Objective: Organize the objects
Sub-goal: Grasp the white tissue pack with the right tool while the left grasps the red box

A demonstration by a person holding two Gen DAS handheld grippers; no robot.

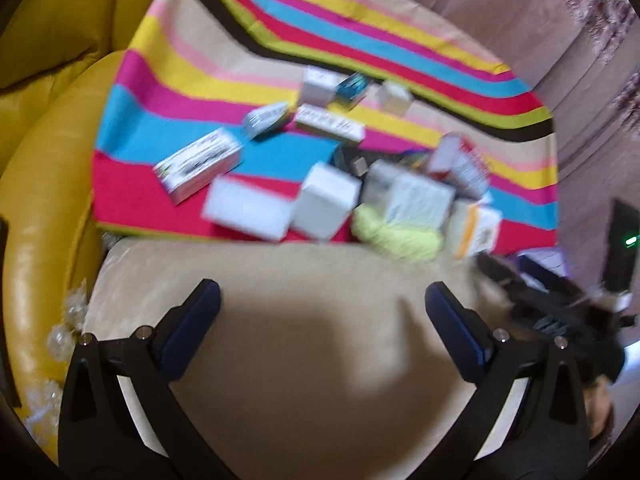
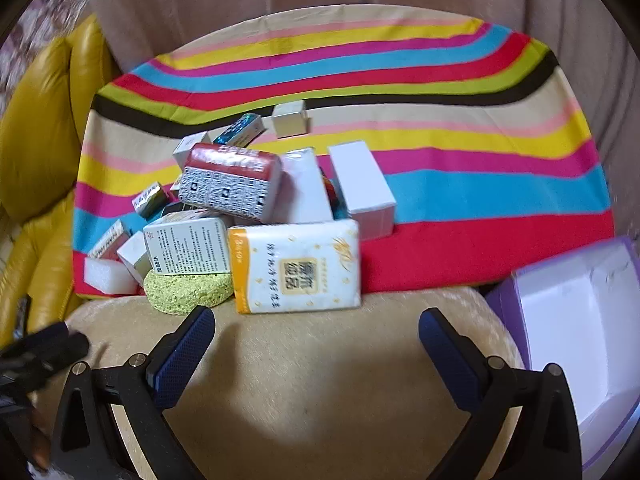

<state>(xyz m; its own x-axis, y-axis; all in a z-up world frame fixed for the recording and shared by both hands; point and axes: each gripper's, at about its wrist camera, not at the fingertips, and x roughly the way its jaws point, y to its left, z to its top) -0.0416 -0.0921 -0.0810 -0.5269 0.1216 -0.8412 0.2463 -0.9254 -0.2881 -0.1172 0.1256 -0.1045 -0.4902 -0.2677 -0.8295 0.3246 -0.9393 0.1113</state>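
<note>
A beige cushion (image 2: 320,360) fills the lower half of both views, and a striped cloth (image 2: 440,200) is spread over its far part. A yellow armchair (image 1: 48,160) is seen at 9 o'clock in the left view. A purple-edged white bin (image 2: 580,320) sits at 3 o'clock in the right view, just beside the cloth.

The pile of boxes (image 2: 248,208) is heaped on the cloth at 11 o'clock from the right gripper (image 2: 316,334). A white box (image 2: 362,188) stands upright at the pile's right edge. A tissue pack (image 2: 298,266) with orange trim leans at the near edge, half on the cushion. A red-topped pack (image 2: 232,180) lies tilted on top. A green sponge (image 2: 188,288) lies flat at the pile's near left, touching the tissue pack. A small beige box (image 2: 290,118) stands apart at 12 o'clock.

The right gripper's fingers are held wide apart over bare cushion, nothing between them. The left gripper (image 1: 322,306) is likewise spread wide and empty, with the blurred pile seen at 12 o'clock.
</note>
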